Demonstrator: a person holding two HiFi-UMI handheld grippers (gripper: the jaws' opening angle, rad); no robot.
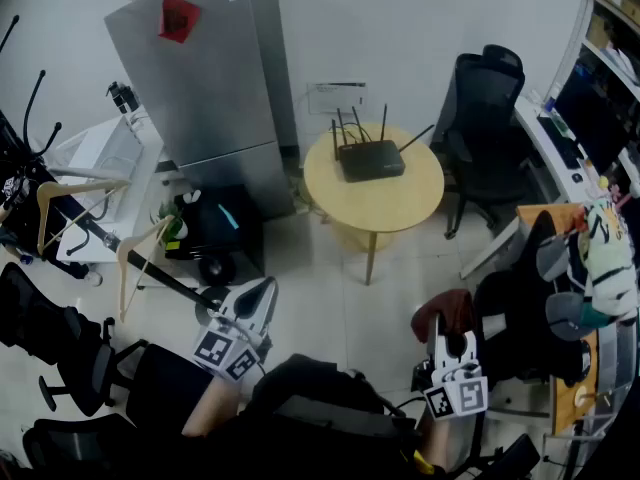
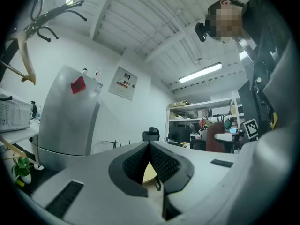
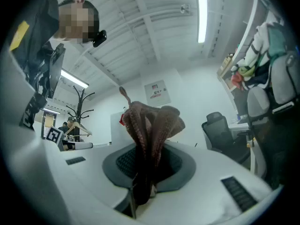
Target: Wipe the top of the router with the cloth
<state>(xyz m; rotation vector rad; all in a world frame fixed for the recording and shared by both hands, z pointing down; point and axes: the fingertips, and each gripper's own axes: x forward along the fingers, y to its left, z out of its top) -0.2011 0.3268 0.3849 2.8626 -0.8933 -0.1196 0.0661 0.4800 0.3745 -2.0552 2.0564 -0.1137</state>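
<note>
Right tool (image 1: 452, 344) clamps the cloth (image 1: 446, 312); left tool (image 1: 262, 294) is closed, empty. The router (image 1: 371, 159) sits well ahead; wiping seemingly not yet begun.

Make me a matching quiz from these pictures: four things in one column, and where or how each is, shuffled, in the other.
1. router
2. cloth
3. left claw
4. fridge

A. clamped in the right claw
B. on the round table
C. bears a red sticker
D. shut on nothing

Pairs: 1-B, 2-A, 3-D, 4-C.
</note>
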